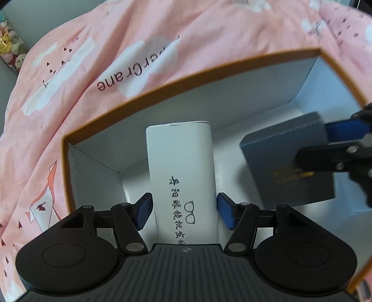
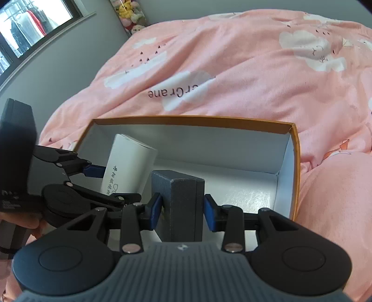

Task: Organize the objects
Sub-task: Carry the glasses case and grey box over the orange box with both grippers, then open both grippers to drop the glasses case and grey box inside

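Observation:
An open box with an orange rim and white inside lies on a pink bedspread; it also shows in the right wrist view. My left gripper is shut on a white glasses case with black print, held inside the box at its left side; the case also shows in the right wrist view. My right gripper is shut on a dark blue-grey box with gold print, held inside the orange box beside the white case. That dark box also shows in the left wrist view.
The pink bedspread with white clouds surrounds the box. Plush toys stand by the grey wall at the far side. A window is at the upper left. The right part of the box floor is bare.

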A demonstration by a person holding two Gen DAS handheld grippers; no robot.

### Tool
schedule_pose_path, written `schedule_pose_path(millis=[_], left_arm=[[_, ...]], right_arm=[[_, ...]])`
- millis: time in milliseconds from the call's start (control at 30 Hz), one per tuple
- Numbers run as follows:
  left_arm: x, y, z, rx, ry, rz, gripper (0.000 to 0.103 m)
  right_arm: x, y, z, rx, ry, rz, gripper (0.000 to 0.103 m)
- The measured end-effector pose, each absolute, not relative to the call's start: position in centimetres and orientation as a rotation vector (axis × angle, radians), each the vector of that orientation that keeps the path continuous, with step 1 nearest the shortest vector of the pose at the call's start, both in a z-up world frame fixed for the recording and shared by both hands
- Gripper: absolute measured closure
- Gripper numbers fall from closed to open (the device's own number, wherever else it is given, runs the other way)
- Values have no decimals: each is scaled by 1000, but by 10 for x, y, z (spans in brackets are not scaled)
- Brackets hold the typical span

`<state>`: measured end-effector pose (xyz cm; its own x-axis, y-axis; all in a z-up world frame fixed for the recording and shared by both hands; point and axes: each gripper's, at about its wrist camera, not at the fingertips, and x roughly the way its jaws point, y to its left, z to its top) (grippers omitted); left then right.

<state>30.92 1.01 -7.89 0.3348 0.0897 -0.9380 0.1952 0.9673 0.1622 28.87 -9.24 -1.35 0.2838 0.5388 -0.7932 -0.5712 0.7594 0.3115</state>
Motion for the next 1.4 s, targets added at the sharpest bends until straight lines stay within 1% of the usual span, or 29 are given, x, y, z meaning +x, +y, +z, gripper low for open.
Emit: schedule_pose_path(millis=[67, 133, 233, 300, 400, 467, 500, 533, 567, 633, 700, 800, 933, 1000, 1067, 1133, 1233, 1400], left_arm=[[311, 9, -87, 291, 1248, -59, 33], [311, 9, -92, 308, 1261, -61, 30], [308, 7, -96, 369, 1243, -48, 28], [305, 4, -96, 442, 1187, -14, 22], [298, 1, -91, 509, 1126, -19, 22], [290, 3, -85, 491, 1108, -82, 23], [285, 5, -81, 470, 1119, -126, 27], [282, 6, -80, 448, 1135, -165, 37], [277, 6, -78, 431, 1140, -213, 43], [265, 6, -77, 429, 1135, -296, 65], [254, 6, -79, 441, 1146, -373, 69], [246, 11, -88, 441, 1200, -412, 70], [247, 20, -92, 416, 1206, -382, 80], [251, 25, -92, 377, 1213, -365, 82], [255, 30, -92, 355, 1214, -351, 87], [257, 34, -92, 340, 1219, -342, 94], [260, 41, -95, 326, 1221, -304, 97], [263, 52, -96, 301, 1202, -229, 97]], right_arm=[[293, -90, -18, -36, 1059, 741, 62], [296, -88, -22, -33, 1074, 742, 62], [297, -86, -27, -36, 1091, 743, 62], [298, -85, -30, -38, 1100, 743, 62], [300, -85, -33, -29, 1116, 741, 62], [299, -86, -32, -26, 1117, 740, 62], [299, -86, -32, -26, 1117, 739, 63], [299, -87, -32, -24, 1119, 736, 64], [300, -88, -31, -20, 1122, 734, 64], [301, -89, -32, -12, 1129, 726, 64], [302, -92, -32, -9, 1132, 720, 64], [300, -93, -31, -14, 1140, 725, 64], [299, -92, -34, 4, 1165, 736, 64], [303, -91, -35, 23, 1176, 734, 64], [307, -90, -37, 51, 1185, 728, 64], [312, -88, -38, 85, 1197, 730, 64], [319, -84, -40, 125, 1211, 735, 64], [328, -74, -44, 147, 1218, 728, 64]])
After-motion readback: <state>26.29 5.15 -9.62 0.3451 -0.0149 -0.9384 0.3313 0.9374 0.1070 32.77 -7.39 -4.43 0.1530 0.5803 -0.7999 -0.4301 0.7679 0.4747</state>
